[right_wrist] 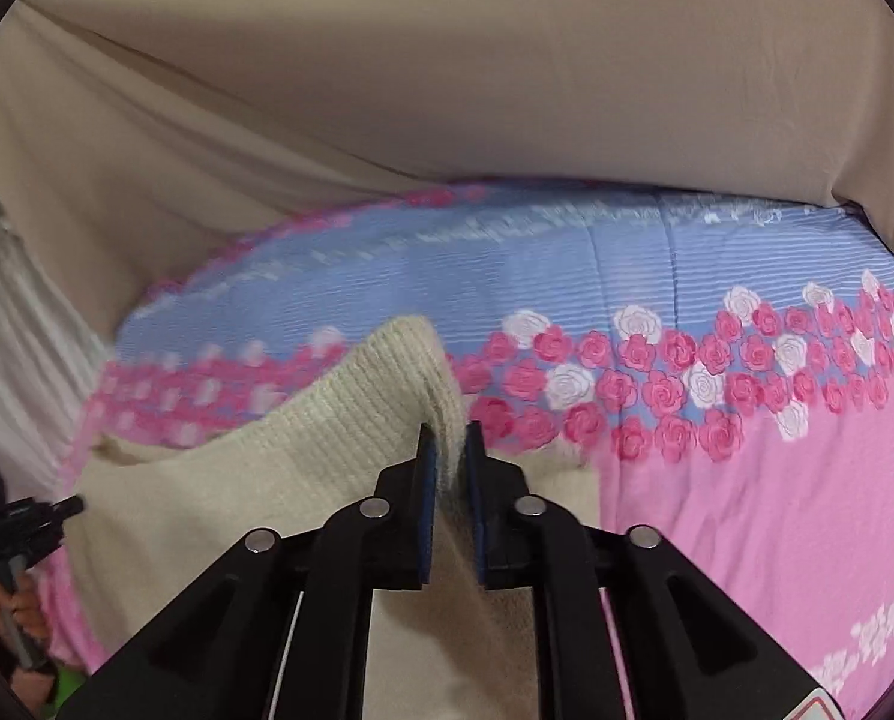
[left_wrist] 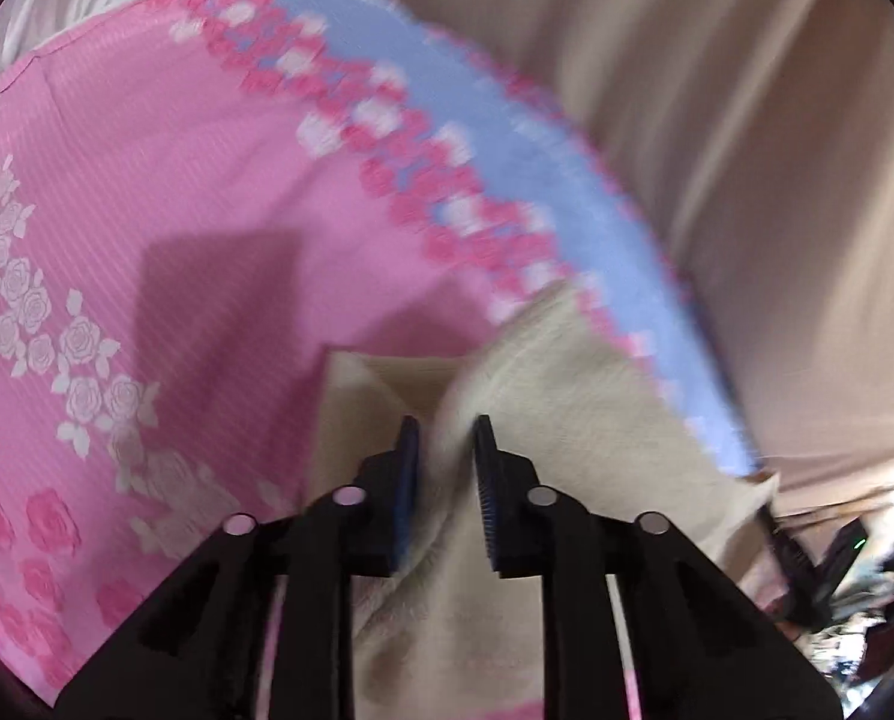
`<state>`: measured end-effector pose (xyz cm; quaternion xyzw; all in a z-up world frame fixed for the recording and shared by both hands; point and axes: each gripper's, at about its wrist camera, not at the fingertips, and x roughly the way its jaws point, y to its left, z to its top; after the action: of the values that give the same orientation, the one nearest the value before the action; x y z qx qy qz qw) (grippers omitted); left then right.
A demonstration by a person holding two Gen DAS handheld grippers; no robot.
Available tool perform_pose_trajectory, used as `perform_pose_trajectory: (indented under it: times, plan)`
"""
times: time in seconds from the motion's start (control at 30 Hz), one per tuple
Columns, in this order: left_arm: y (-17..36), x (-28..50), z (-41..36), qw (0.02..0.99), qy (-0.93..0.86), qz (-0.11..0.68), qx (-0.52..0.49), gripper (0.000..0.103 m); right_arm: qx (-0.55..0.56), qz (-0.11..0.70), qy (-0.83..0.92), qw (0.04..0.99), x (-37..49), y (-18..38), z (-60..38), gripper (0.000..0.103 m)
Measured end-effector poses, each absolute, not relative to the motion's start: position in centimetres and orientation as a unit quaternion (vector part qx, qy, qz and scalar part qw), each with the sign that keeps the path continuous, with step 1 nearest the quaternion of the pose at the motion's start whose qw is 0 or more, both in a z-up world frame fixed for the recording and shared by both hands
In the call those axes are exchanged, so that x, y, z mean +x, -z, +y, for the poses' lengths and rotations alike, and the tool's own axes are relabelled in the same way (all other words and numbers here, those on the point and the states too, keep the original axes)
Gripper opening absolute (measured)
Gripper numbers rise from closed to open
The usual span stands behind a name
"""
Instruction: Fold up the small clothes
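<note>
A cream knit garment (left_wrist: 567, 408) lies on a pink and blue rose-print bedspread (left_wrist: 147, 192). My left gripper (left_wrist: 447, 438) is shut on a fold of the cream garment, lifted a little off the spread. In the right wrist view, my right gripper (right_wrist: 445, 438) is shut on another raised fold of the cream garment (right_wrist: 339, 414), which drapes down to the left over the bedspread (right_wrist: 747, 480). The left gripper's tool (right_wrist: 9, 522) shows at the far left edge of that view.
A beige sheet (right_wrist: 447, 90) covers the surface beyond the bedspread. A white ribbed fabric (right_wrist: 15, 330) hangs at the left in the right wrist view. Dark clutter (left_wrist: 837, 570) sits past the bed edge at the right in the left wrist view.
</note>
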<state>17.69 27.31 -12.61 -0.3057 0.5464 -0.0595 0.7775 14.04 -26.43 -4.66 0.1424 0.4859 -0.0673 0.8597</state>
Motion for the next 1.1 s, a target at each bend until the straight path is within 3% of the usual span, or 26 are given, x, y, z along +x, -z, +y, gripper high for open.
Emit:
perform_pose_trajectory:
  times: [0.07,0.13,0.17,0.2,0.23,0.27,0.43,0.5,0.63,0.67,0.7,0.73,0.77,0.8,0.83,1.1]
  plan:
    - [14.6,17.9,26.7,0.776,0.028,0.565,-0.28,0.025,0.154,0.515,0.103,0.837,14.2,7.3,-27.3,0.023]
    - [14.8,16.4,27.5,0.771,0.026,0.559,-0.305,0.028,0.185,0.487,0.104,0.848,12.2,6.9,-27.9,0.023]
    - [14.6,15.5,28.2,0.771,0.027,0.551,-0.318,0.044,0.196,0.473,0.104,0.853,10.5,6.4,-28.2,0.031]
    - [14.4,14.5,28.8,0.772,0.019,0.545,-0.326,0.054,0.202,0.466,0.11,0.854,8.8,6.1,-28.4,0.05]
    - [14.1,13.2,29.5,0.777,0.003,0.538,-0.328,0.07,0.21,0.458,0.115,0.856,6.9,6.1,-28.7,0.057]
    - [14.1,12.2,30.1,0.779,-0.006,0.535,-0.328,0.077,0.216,0.459,0.116,0.854,5.5,6.5,-28.9,0.064]
    - [17.1,12.1,30.2,0.747,-0.004,0.563,-0.353,0.08,0.261,0.51,0.084,0.815,4.8,10.7,-30.2,0.069]
    - [17.7,13.2,29.7,0.744,-0.004,0.561,-0.363,0.09,0.272,0.506,0.071,0.816,6.5,11.2,-30.2,0.069]
    - [17.5,15.7,27.9,0.762,-0.006,0.561,-0.324,0.096,0.254,0.518,0.054,0.815,10.3,12.5,-29.3,0.071]
    - [17.4,16.2,27.4,0.77,-0.007,0.557,-0.311,0.095,0.237,0.515,0.049,0.822,10.8,12.4,-28.9,0.065]
    - [17.4,16.7,27.0,0.775,-0.004,0.556,-0.301,0.094,0.231,0.519,0.044,0.822,11.2,12.5,-28.8,0.042]
    - [17.2,17.0,26.7,0.781,0.002,0.554,-0.289,0.07,0.248,0.517,0.027,0.819,11.3,12.3,-28.9,0.027]
    - [17.1,17.4,26.4,0.779,0.035,0.553,-0.294,0.028,0.257,0.51,0.029,0.821,11.0,11.8,-29.0,0.022]
    - [17.1,17.6,26.5,0.771,0.04,0.559,-0.301,0.028,0.254,0.497,0.03,0.829,10.5,10.9,-28.8,0.02]
    - [16.9,17.5,26.8,0.769,0.046,0.553,-0.316,0.016,0.251,0.487,0.03,0.836,10.0,9.9,-28.6,0.019]
    - [8.0,15.6,26.2,0.755,0.182,0.507,-0.374,0.015,0.231,0.405,0.028,0.884,0.8,-3.2,-26.8,0.016]
